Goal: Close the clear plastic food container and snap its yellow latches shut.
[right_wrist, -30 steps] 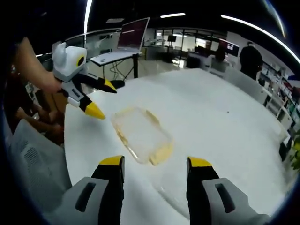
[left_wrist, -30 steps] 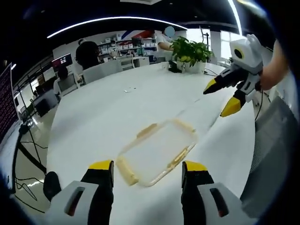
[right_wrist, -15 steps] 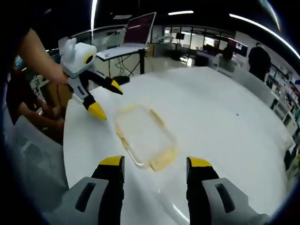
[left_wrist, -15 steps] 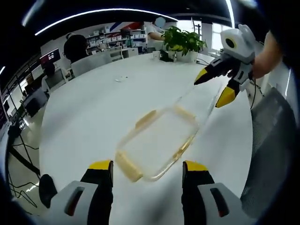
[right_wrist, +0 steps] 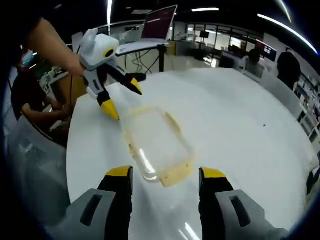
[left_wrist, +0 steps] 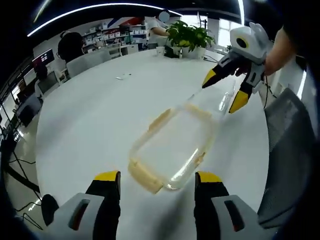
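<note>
A clear plastic container (left_wrist: 172, 142) with yellow latches lies flat on the white table (left_wrist: 90, 115). One latch (left_wrist: 145, 176) sits at its near end in the left gripper view. My left gripper (left_wrist: 157, 177) hovers open just before that end, holding nothing. At the far end my right gripper (left_wrist: 224, 91) hangs open, its lower fingertip close to the container's corner. In the right gripper view the container (right_wrist: 157, 142) lies ahead of my open right gripper (right_wrist: 166, 173), and the left gripper (right_wrist: 123, 98) is open at the far end. Whether the lid is seated is unclear.
Potted plants (left_wrist: 187, 35) stand at the table's far edge, with people seated beyond. A grey chair (left_wrist: 290, 150) is beside the table. A laptop on a stand (right_wrist: 160, 25) and a seated person (right_wrist: 30, 95) are off the table's other side.
Both grippers have drawn nearer to the container from opposite ends, so it looks larger in both views. Both stay open. The container has not moved on the table.
</note>
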Tool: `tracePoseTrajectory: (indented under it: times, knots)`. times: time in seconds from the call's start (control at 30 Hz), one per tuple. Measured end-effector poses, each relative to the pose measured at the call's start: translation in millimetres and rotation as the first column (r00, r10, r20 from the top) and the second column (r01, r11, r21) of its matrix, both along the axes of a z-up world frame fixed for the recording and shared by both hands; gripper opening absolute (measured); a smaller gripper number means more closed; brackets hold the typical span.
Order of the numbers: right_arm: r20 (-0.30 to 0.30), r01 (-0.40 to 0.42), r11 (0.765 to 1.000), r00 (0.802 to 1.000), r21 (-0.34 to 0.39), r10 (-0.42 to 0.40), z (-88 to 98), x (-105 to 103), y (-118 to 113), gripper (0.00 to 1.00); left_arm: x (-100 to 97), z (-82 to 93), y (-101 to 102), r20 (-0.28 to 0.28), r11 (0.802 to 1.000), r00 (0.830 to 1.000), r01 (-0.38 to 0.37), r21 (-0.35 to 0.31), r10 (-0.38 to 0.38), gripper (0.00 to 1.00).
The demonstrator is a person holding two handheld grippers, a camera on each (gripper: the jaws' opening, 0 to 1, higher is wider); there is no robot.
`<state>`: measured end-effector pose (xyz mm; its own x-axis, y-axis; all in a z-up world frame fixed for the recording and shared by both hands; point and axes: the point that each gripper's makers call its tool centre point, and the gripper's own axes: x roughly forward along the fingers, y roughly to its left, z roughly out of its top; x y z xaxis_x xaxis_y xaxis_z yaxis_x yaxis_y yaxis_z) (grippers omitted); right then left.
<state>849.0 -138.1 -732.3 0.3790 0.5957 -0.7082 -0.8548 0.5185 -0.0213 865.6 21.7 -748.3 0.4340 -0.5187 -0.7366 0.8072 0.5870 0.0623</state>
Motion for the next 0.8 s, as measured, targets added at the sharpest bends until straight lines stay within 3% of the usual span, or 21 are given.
tracePoseTrajectory:
  times: [0.2,0.8]
  knots:
    - [-0.008,-0.02,1.0,1.0,-0.018,0.02,-7.5,4,1,0.5,0.6,-3.5,-3,-0.018,0.998,0.998,0.066,0.019,-0.066,0.55]
    - [-0.035,-0.086,0.995,0.996,-0.056,0.084,-18.0,9,9,0.5,8.2,-13.0,-2,-0.07,0.986,0.985,0.161,0.048,-0.157,0.55]
